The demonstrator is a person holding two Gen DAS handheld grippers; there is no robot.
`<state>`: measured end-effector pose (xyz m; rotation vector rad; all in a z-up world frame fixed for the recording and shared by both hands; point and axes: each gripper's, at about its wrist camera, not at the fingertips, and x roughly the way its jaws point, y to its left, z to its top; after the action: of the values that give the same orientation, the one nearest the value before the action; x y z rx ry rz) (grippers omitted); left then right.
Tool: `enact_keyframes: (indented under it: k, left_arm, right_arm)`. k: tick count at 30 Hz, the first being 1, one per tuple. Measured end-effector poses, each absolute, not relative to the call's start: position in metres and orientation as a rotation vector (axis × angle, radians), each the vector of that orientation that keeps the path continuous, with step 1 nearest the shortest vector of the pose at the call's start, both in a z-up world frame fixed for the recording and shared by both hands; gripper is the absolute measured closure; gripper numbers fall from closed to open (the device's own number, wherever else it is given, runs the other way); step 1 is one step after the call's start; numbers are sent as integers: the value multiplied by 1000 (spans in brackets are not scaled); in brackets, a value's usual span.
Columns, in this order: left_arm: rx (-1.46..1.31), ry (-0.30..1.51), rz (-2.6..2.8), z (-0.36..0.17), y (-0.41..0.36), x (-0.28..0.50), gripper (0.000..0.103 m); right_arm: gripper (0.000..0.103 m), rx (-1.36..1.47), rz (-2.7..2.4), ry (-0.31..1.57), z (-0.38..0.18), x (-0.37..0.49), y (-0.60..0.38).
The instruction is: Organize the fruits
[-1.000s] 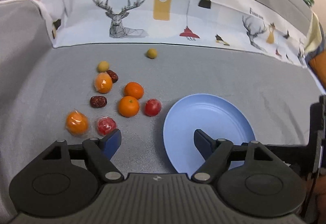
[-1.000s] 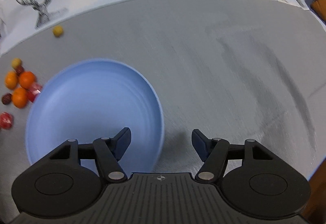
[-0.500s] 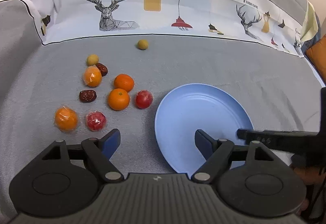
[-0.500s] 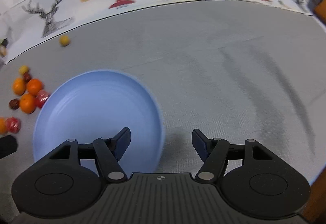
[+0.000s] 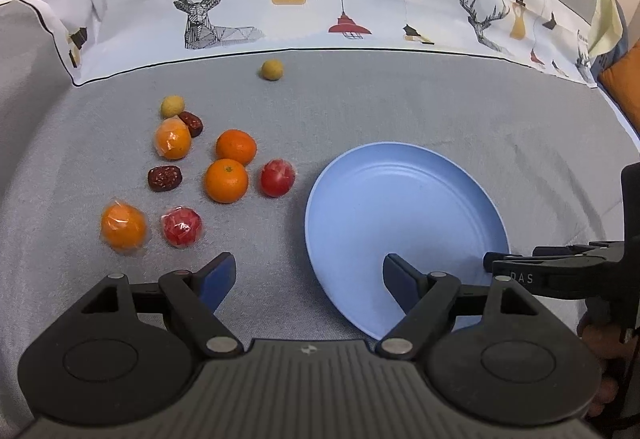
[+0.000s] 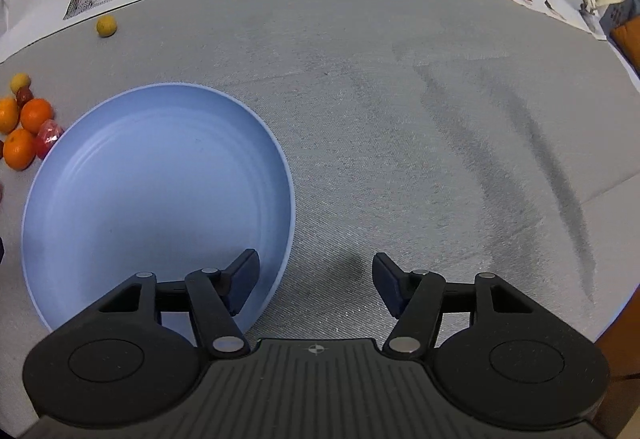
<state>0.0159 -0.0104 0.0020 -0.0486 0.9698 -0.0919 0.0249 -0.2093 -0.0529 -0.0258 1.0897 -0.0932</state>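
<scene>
Over the blue plate: right gripper had just narrowed its fingers, nothing between them, straddling the plate's near rim.
Left gripper fingers stayed wide apart, empty. Judged: plate being steadied or shifted, no fruit moved yet. Oranges, wrapped red fruits, dates and two small yellow fruits lay loose on the grey cloth, left of the empty plate.

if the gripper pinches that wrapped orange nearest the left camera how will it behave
The wrapped orange is round, so a nudge would probably roll it on the grey cloth. Its shiny, crinkled film looks slippery; pads might slide. It seems firm, not floppy.
</scene>
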Motion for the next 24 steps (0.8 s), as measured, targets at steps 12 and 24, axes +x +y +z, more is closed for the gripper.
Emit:
enact_keyframes:
  k: [12,24]
  left_arm:
    - [-27,967,-101,0,-18,18,17]
    - [-17,966,-103,-2,-21,18,17]
  right_arm:
    - [39,-44,-90,968,-33,22,-207]
    - [33,-39,-49,873,-19,15,-212]
